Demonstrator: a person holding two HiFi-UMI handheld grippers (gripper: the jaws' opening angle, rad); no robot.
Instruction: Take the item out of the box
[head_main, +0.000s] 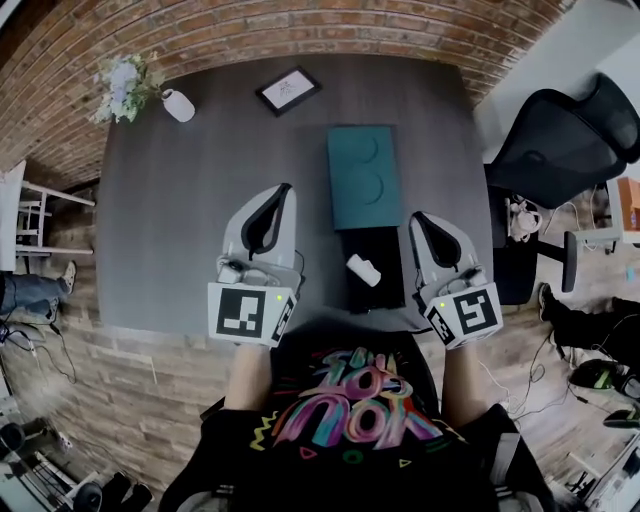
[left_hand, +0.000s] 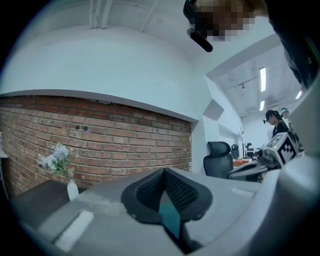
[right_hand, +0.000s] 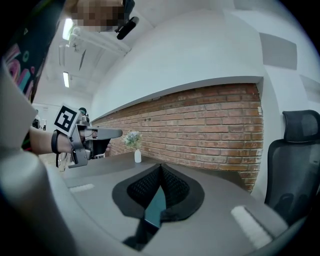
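Head view showed my left fingers and right fingers both shut and empty, flanking the black box on the tabletop, where the white item lay inside; I judged that reaching in unopened would merely shove it.

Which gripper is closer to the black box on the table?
Right. The right gripper sits just beside the black box's right edge; the left gripper is off to its left, with bare table between.
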